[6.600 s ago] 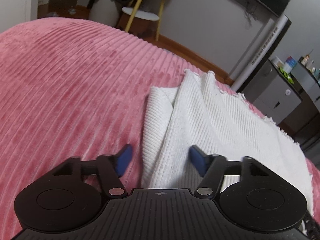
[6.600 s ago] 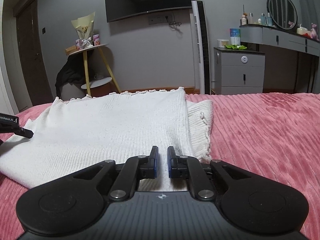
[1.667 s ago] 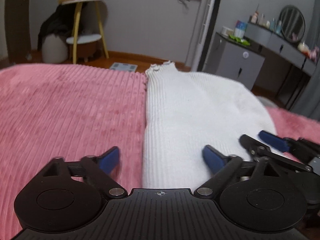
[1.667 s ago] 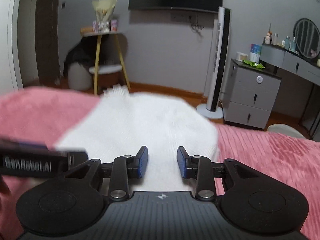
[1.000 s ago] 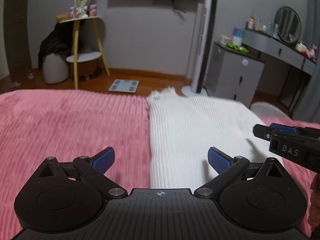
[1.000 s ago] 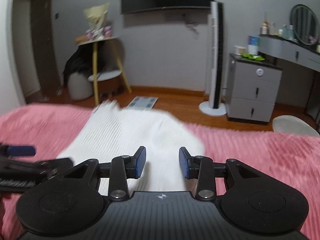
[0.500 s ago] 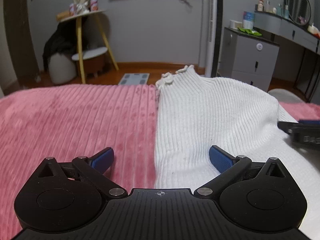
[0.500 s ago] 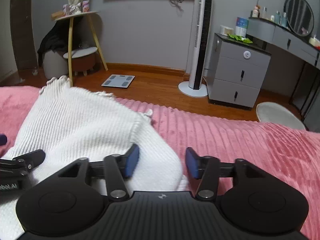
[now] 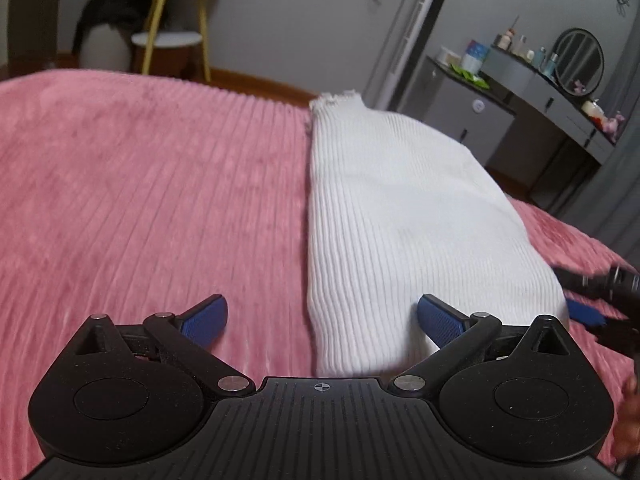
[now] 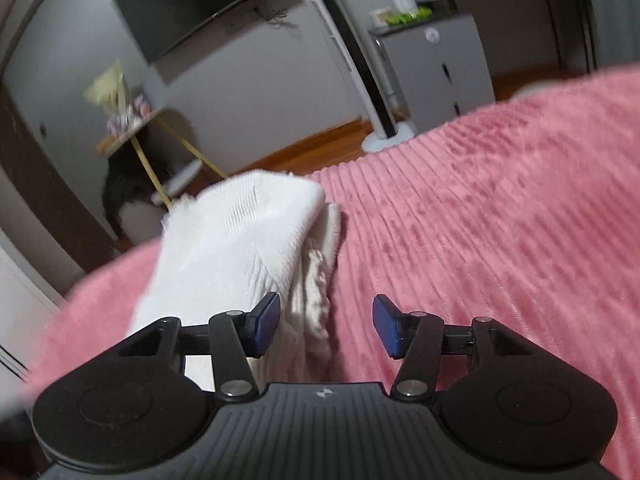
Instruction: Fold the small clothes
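Left gripper (image 9: 322, 316): jaws spread wide, empty, straddling the near left edge of the folded white sweater (image 9: 400, 208). Right gripper (image 10: 326, 326): spread, empty, sweater's layered right edge between jaws. Sweater's long axis runs straight ahead across the pink bedspread (image 9: 140, 184). Both equally near.

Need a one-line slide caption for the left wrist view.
Open left gripper poised at the near end of a folded white ribbed garment on a pink ribbed blanket.

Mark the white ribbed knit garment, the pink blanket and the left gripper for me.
white ribbed knit garment (image 9: 400, 216), left wrist view, top folded layer
pink ribbed blanket (image 9: 140, 184), left wrist view, bare stretch
left gripper (image 9: 322, 318), left wrist view, between fingers
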Demonstrator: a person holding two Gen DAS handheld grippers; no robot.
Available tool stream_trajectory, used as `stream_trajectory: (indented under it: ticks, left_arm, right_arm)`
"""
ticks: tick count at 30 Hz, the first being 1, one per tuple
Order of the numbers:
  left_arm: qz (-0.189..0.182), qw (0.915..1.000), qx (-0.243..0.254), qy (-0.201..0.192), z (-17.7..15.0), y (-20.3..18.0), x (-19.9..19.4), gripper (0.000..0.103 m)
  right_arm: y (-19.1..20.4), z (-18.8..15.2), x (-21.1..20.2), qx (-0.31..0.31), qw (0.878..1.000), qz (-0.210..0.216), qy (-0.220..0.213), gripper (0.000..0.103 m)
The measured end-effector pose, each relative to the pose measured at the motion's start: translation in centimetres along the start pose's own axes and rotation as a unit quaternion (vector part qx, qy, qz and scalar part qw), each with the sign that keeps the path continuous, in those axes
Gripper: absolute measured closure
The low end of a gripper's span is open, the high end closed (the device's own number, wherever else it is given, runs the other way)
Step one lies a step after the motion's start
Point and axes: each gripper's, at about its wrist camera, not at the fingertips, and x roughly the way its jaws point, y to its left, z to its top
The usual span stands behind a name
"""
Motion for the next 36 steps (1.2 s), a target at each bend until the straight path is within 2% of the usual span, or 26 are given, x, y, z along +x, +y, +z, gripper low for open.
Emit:
stream_trajectory:
  ticks: [2,5,8,11,14,16,17,18,19,20,22,24,29,33,36]
  left_arm:
    - [-0.002,1.0000,-0.009,0.000,0.8,0.4,0.2,0.000]
    - [-0.054,0.9974,-0.047,0.011,2.7,1.1,1.5,0.000]
    - [-0.080,0.9917,-0.095,0.032,4.2,2.0,4.0,0.000]
    - [-0.088,0.9874,-0.119,0.056,5.0,2.2,6.8,0.000]
    - [-0.089,0.9899,-0.096,0.054,5.5,1.5,7.8,0.000]
    - [-0.090,0.9914,-0.078,0.053,5.6,0.8,8.2,0.013]
    - [-0.099,0.9909,-0.074,0.053,5.7,0.6,8.3,0.020]
    - [-0.106,0.9898,-0.078,0.054,5.6,0.4,8.4,0.025]
    - [-0.102,0.9901,-0.081,0.052,5.7,0.3,8.3,0.030]
    - [-0.100,0.9905,-0.081,0.050,5.7,0.3,8.2,0.033]
    - [-0.099,0.9911,-0.078,0.041,5.9,0.3,7.6,0.049]
    - [-0.099,0.9925,-0.067,0.027,6.2,0.2,6.4,0.055]
    - [-0.093,0.9945,-0.048,-0.004,6.3,0.2,2.8,0.059]
    - [-0.057,0.9978,-0.023,-0.023,5.1,1.5,-0.9,0.059]
    - [-0.023,0.9993,-0.025,-0.014,3.5,3.3,-2.6,0.056]
  right_arm:
    - [-1.6,0.3,0.6,0.057,0.997,0.046,0.014,0.050]
    - [-3.5,-0.3,2.6,0.117,0.988,0.088,0.046,0.047]
    - [-4.3,-0.1,4.5,0.153,0.978,0.131,0.063,0.045]
    - [-5.5,0.0,5.4,0.186,0.967,0.166,0.058,0.036]
    - [-6.0,-0.3,5.9,0.205,0.956,0.201,0.057,0.029]
    - [-6.0,-0.3,5.9,0.200,0.954,0.214,0.055,0.026]
    - [-5.7,-0.3,6.1,0.190,0.958,0.206,0.054,0.026]
    - [-5.0,-0.3,6.3,0.171,0.964,0.194,0.054,0.032]
    - [-4.0,-0.5,6.4,0.139,0.974,0.172,0.054,0.050]
    - [-3.1,-0.9,6.4,0.106,0.982,0.148,0.051,0.055]
    - [-2.2,-1.4,6.1,0.083,0.986,0.138,0.032,0.061]
    - [-1.7,-1.4,5.6,0.068,0.989,0.129,0.024,0.064]
    - [1.8,-2.0,3.8,-0.031,0.993,0.115,-0.004,0.065]
    - [3.9,-2.5,3.2,-0.062,0.986,0.156,0.012,0.065]
    - [4.9,-3.8,3.3,-0.081,0.978,0.188,0.048,0.065]
